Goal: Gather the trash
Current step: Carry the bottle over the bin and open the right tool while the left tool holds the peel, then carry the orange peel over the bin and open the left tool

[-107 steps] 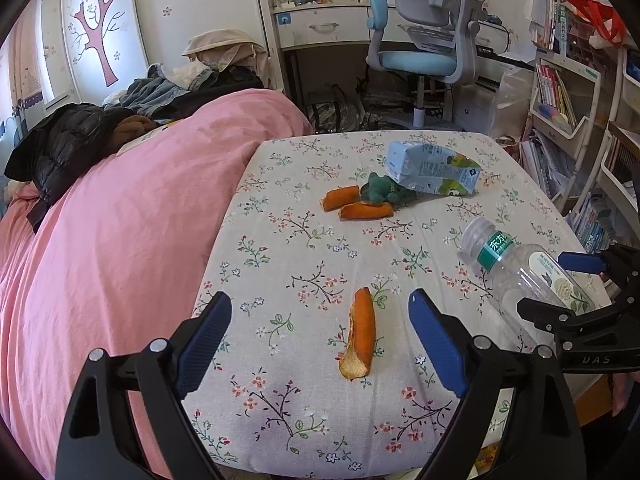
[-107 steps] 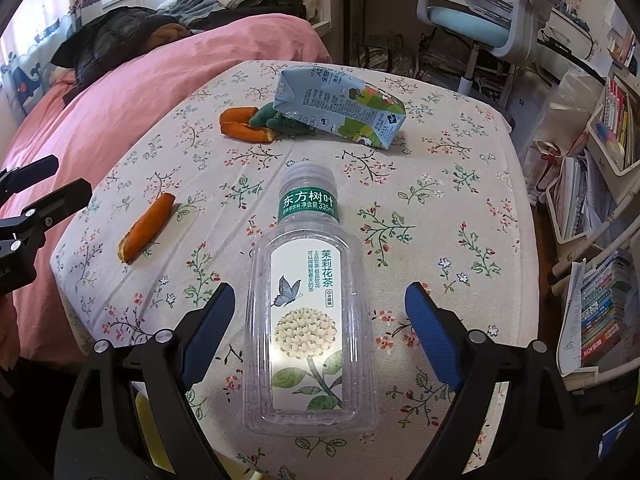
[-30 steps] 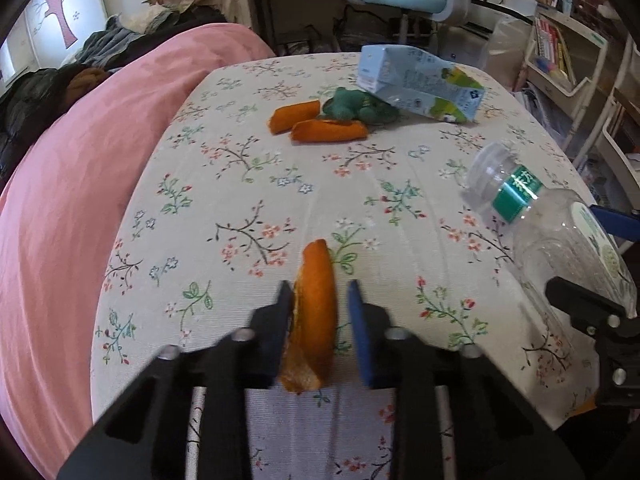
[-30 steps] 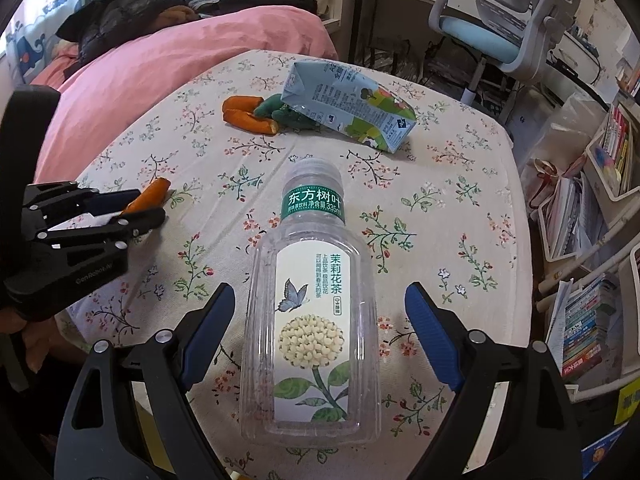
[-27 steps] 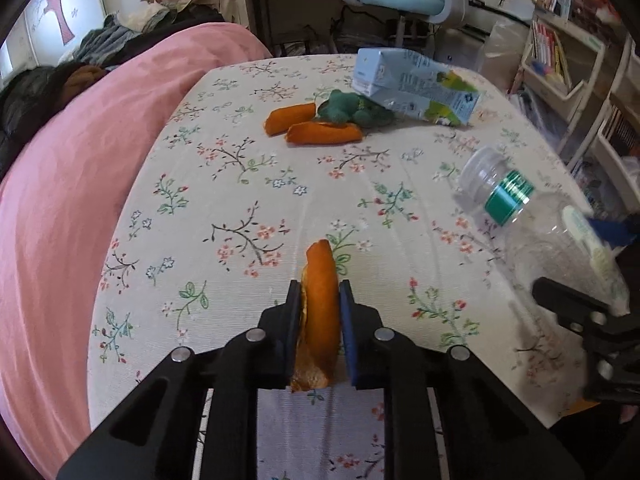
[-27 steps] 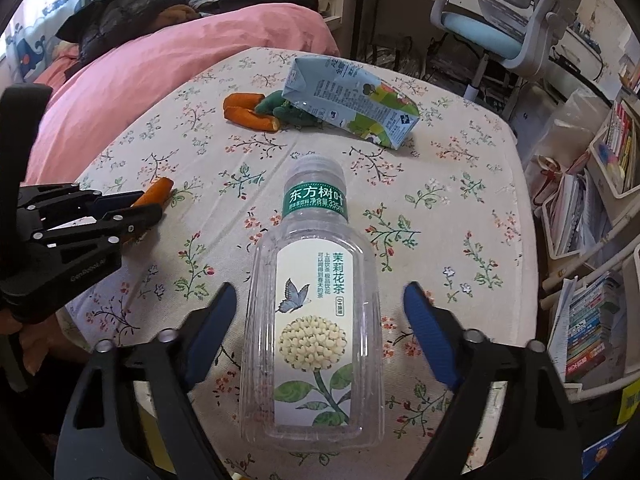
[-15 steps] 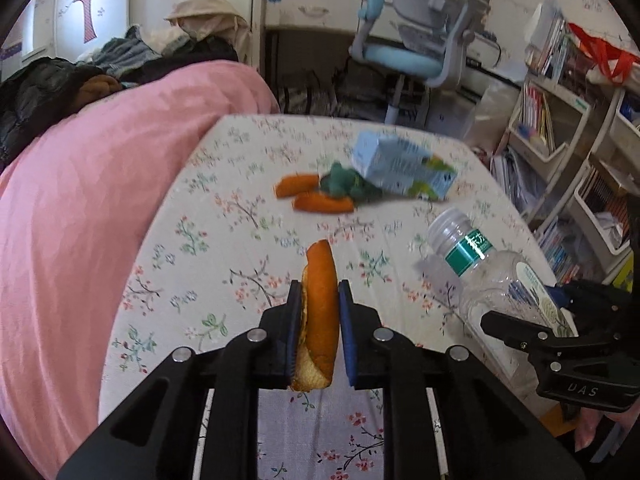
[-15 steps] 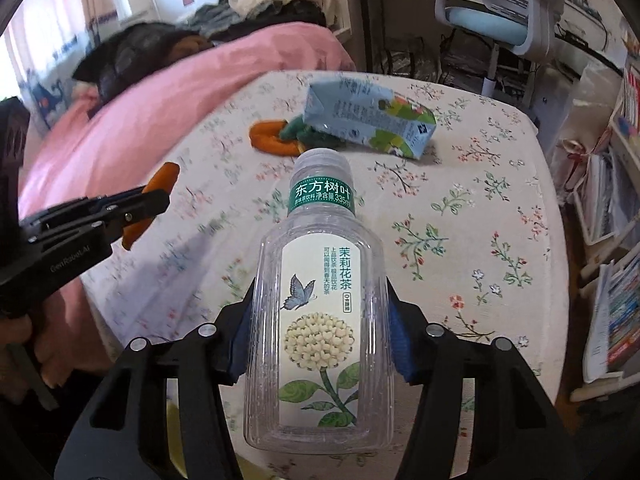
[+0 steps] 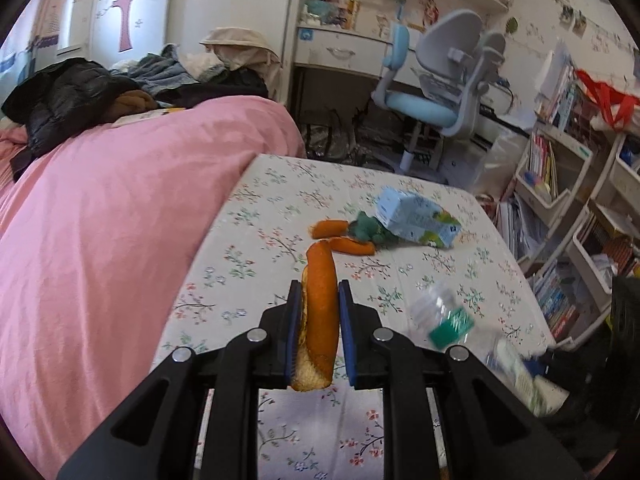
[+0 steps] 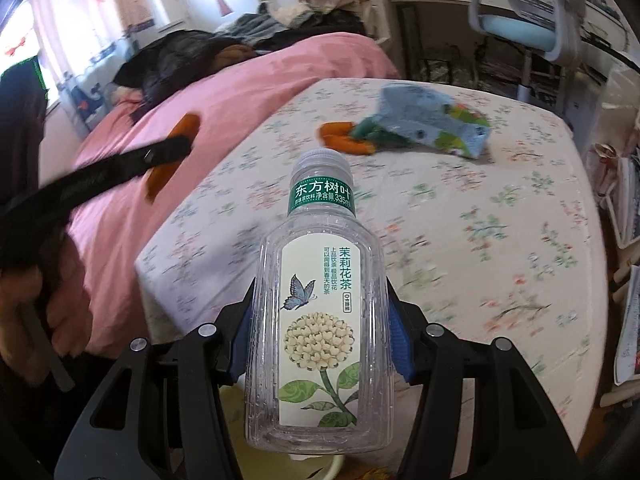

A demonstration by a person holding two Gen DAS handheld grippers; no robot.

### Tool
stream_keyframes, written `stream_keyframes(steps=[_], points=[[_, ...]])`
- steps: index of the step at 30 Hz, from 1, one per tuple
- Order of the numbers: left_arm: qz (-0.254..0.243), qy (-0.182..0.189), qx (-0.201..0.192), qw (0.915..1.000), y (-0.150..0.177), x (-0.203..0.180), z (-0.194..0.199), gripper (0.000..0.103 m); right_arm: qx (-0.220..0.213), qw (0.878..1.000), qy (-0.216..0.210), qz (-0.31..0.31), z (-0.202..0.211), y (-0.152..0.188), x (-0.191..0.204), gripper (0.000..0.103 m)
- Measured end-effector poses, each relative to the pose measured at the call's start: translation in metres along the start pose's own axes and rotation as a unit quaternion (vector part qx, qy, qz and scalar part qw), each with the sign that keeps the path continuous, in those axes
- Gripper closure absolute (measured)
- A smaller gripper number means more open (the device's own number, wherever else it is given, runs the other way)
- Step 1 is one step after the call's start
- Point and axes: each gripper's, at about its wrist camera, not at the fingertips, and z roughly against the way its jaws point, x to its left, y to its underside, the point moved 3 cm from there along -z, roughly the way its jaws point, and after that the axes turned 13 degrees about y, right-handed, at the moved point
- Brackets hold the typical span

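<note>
Left wrist: left tool [image 9: 319, 332] pinches peel [image 9: 320, 304] lengthwise; right tool [image 10: 320, 344] clamps bottle [image 10: 320, 320], cap forward.

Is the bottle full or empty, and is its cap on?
Empty, cap on. The bottle held in the right hand-held gripper looks clear through its walls, with no liquid line, and a pale cap sits above the green neck band.
</note>
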Motion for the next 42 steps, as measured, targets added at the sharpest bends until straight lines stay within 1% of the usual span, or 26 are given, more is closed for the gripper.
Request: stream_keyframes(steps=[3,6,9,12,15,16,17,18,21,24,27,31,33,35,37,40,41,42], points=[[0.006,-0.004,-0.010,0.9999,0.000,0.004,0.010,0.084,-0.003,1.000,-0.018,0.022,0.008,0.017,0.024,0.050],[0.009,-0.007,-0.021,0.9997,0.003,0.006,0.023,0.084,0.005,0.998,-0.031,0.053,0.012,0.038,0.051,0.050],[0.008,-0.011,-0.029,0.9995,0.006,0.007,0.033,0.084,0.025,0.995,-0.040,0.084,0.012,0.064,0.077,0.050],[0.010,-0.011,-0.032,0.9994,0.011,0.008,0.040,0.084,0.045,0.993,-0.041,0.103,0.008,0.083,0.091,0.049],[0.012,-0.010,-0.031,0.9994,0.013,0.009,0.043,0.084,0.080,0.989,-0.038,0.122,-0.003,0.099,0.101,0.048],[0.013,-0.010,-0.031,0.9994,0.014,0.010,0.044,0.084,0.085,0.988,-0.034,0.124,-0.005,0.103,0.101,0.047],[0.013,-0.009,-0.030,0.9994,0.015,0.009,0.044,0.084,0.089,0.988,-0.032,0.124,-0.006,0.105,0.101,0.041],[0.013,-0.009,-0.029,0.9995,0.017,0.009,0.045,0.084,0.094,0.988,-0.031,0.121,-0.007,0.106,0.100,0.037],[0.011,-0.006,-0.025,0.9996,0.021,0.007,0.046,0.084,0.078,0.991,-0.029,0.104,-0.001,0.102,0.093,0.035],[0.006,-0.005,-0.020,0.9998,0.025,0.005,0.047,0.084,0.041,0.996,-0.018,0.071,0.013,0.091,0.079,0.033],[-0.002,-0.005,-0.011,0.9999,0.031,0.000,0.047,0.084,0.008,0.999,-0.010,0.033,0.025,0.078,0.062,0.031],[-0.021,-0.004,0.015,0.9997,0.045,-0.010,0.043,0.084,-0.037,0.999,0.008,-0.022,0.038,0.062,0.037,0.028],[-0.030,-0.002,0.035,0.9989,0.056,-0.017,0.040,0.084,-0.058,0.997,0.021,-0.052,0.046,0.057,0.022,0.025],[-0.037,0.002,0.057,0.9977,0.067,-0.024,0.036,0.084,-0.069,0.994,0.027,-0.075,0.048,0.053,0.010,0.024],[-0.048,0.008,0.087,0.9950,0.082,-0.033,0.031,0.084,-0.075,0.992,0.032,-0.098,0.051,0.052,-0.001,0.023],[-0.063,0.017,0.135,0.9887,0.106,-0.046,0.024,0.084,-0.076,0.990,0.034,-0.111,0.052,0.053,-0.010,0.023],[-0.064,0.020,0.153,0.9859,0.114,-0.049,0.021,0.084,-0.076,0.990,0.034,-0.112,0.052,0.053,-0.011,0.023],[-0.061,0.027,0.182,0.9811,0.126,-0.052,0.017,0.084,-0.076,0.990,0.034,-0.112,0.052,0.054,-0.012,0.023]])
